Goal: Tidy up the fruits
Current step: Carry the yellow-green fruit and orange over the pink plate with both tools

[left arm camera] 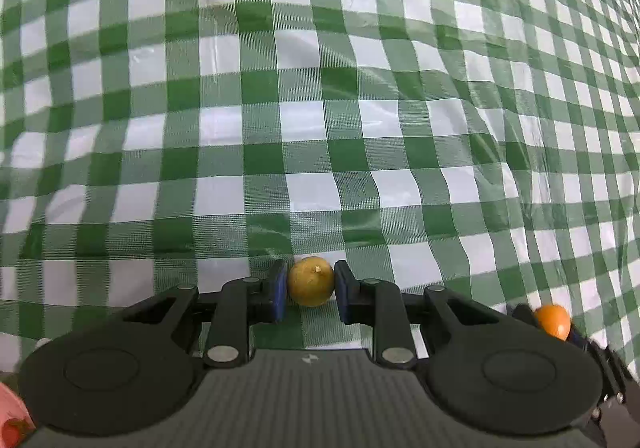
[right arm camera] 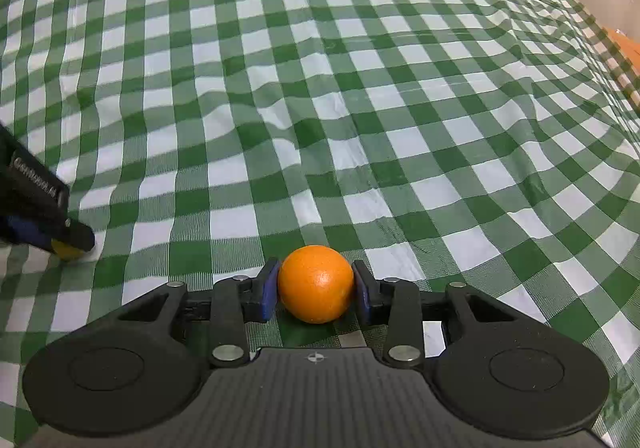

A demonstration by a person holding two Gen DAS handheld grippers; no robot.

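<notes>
I am holding a small yellow-green citrus fruit between the blue pads of the left gripper; both pads are pressing on its sides, so that gripper is pinching the fruit, which is sitting low on the checked cloth over the desk. I am also holding a round orange in the right gripper, whose pads are touching it on both sides, so that one is pinching too. The orange is resting on or just above the cloth; I cannot tell which. From the left wrist view the orange is showing at the lower right edge, and from the right wrist view the yellow fruit is peeking out at the left edge under the other gripper, so the two fruits are sitting near each other, side by side, well in from the far edge of the desk. A pink object is poking in at the lower left corner of the left view; I cannot tell what it is. My worry is the round skins: each grip is catching only the widest part, so a tilt or jerk while lifting could be letting a fruit squirt out and roll. The rumpled cloth may also be snagging a pad and dragging.
</notes>
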